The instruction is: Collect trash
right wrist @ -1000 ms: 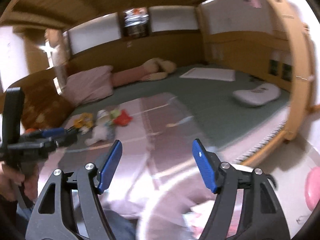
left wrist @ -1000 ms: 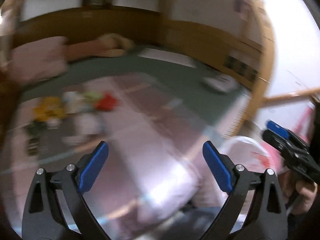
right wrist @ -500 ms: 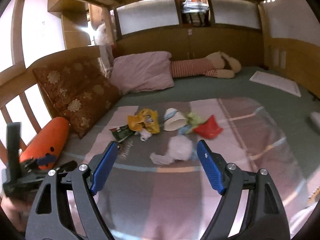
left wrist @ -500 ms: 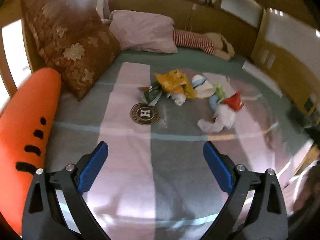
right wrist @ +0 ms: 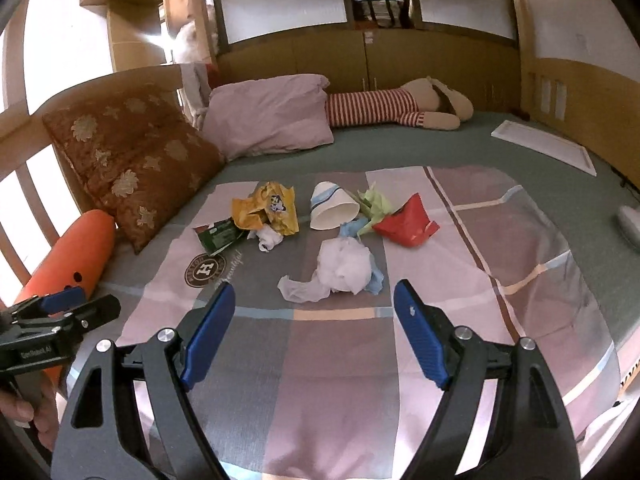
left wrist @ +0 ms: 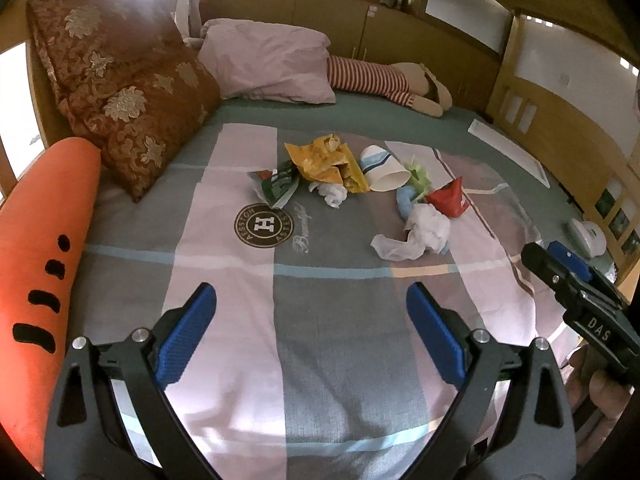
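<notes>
Trash lies in a cluster on the bed's plaid blanket (left wrist: 320,340): a yellow snack bag (left wrist: 324,162) (right wrist: 266,208), a green wrapper (left wrist: 278,184) (right wrist: 218,234), a white paper cup (left wrist: 382,170) (right wrist: 332,206) on its side, a red wrapper (left wrist: 448,198) (right wrist: 406,224), light green paper (right wrist: 374,204) and a crumpled white plastic bag (left wrist: 420,232) (right wrist: 340,270). My left gripper (left wrist: 312,312) hovers open over the blanket, short of the pile. My right gripper (right wrist: 314,304) is open too, its blue pads just short of the white plastic bag, nothing between them.
An orange carrot cushion (left wrist: 36,264) and a brown floral pillow (left wrist: 124,92) line the left edge. A pink pillow (left wrist: 268,64) and a striped plush toy (left wrist: 380,80) lie at the head. A white flat board (right wrist: 544,146) rests far right. Wooden walls enclose the bed.
Both views have swung left from the bed's right side to face the trash pile, then steadied. The right gripper's jaws stand a little wider than a second ago.
</notes>
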Demonstrator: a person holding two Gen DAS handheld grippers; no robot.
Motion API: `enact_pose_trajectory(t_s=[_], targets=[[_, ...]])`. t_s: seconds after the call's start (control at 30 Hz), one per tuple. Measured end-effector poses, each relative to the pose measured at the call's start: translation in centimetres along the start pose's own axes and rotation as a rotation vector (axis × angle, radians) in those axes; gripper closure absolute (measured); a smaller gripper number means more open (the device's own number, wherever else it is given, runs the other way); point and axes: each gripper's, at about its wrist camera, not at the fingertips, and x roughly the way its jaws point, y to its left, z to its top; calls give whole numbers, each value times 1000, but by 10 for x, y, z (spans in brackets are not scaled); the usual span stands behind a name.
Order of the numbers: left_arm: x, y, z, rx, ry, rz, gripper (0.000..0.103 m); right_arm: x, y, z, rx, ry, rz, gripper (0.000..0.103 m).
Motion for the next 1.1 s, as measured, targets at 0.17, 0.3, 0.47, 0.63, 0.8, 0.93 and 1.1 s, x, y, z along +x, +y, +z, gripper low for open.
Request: enact_pose_trajectory(t_s=[0.17,0.3,0.47,0.63,0.8,0.93,1.1], targets=[[1,4,-1,-5,4,6,8,2,5,-1,-19,5,1,23],[2,4,-1,-9,5,4,8,2,5,-2,-15,7,-1,23],[3,3,-1,9,7,5,8,4,4,-1,-13,7,-6,23],[13,5,9,1,15,17,8,20,5,6,-23,26,-22,23],[49,7,35,43,44,14,8,63,0,19,6,81,-42,23],[93,19,54,53,68,33,13,105,-7,23,20,140,-72,23],[145,37,72,46,84,52,16,148,-10,18,12,207,-109,23]])
